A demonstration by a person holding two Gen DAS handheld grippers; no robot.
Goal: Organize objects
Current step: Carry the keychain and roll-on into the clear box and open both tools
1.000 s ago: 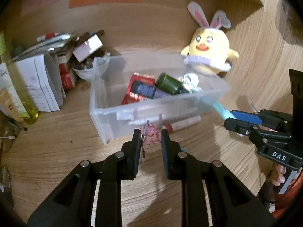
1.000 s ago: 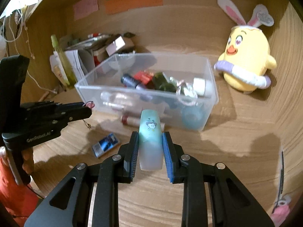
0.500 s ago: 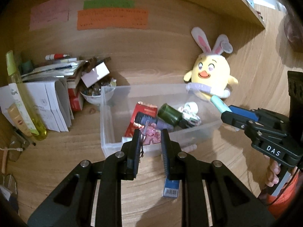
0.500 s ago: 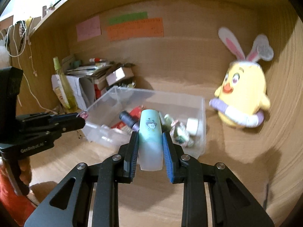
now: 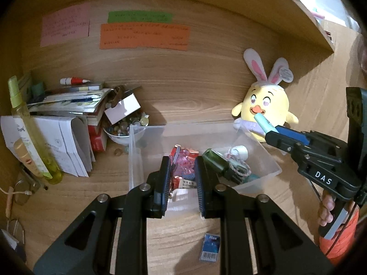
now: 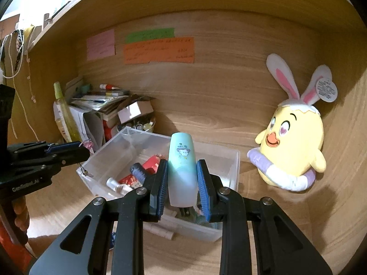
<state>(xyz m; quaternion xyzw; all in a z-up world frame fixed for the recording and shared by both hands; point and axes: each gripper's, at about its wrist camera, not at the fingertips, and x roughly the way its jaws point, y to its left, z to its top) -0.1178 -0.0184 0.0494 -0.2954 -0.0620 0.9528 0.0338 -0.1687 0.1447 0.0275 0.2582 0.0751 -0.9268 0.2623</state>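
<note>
The right gripper (image 6: 181, 181) has its jaws closed on a pale teal tube (image 6: 182, 167) with a small cartoon printed on it; the tube stands upright between the blue pads, its lower end hidden behind the jaws. In the left wrist view only the tube's tip shows, poking out in front of the plush chick (image 5: 267, 105) with rabbit ears.

The left gripper (image 5: 182, 178) is nearly closed on a small pink charm (image 5: 184, 163) with a thin cord. From its own camera the charm blends with the red and pink things behind it in the clear plastic box (image 5: 135, 160), so its outline is hard to make out. The right wrist view shows it better: a pink bead at the jaw tips and a cord hanging below.

Both grippers are held above the box, which sits on the wooden bench (image 5: 91, 194). Its contents are jumbled: a dark green bottle (image 5: 214, 161), a red packet, a white cap, and more that cannot be told apart. The near wall is covered by the jaws in both views.

A small blue packet (image 5: 209, 247) lies on the bench in front of the box. At the left, a stack of papers (image 5: 68, 142) and a bowl of small bits (image 5: 123, 133) are partly hidden by each other.
</note>
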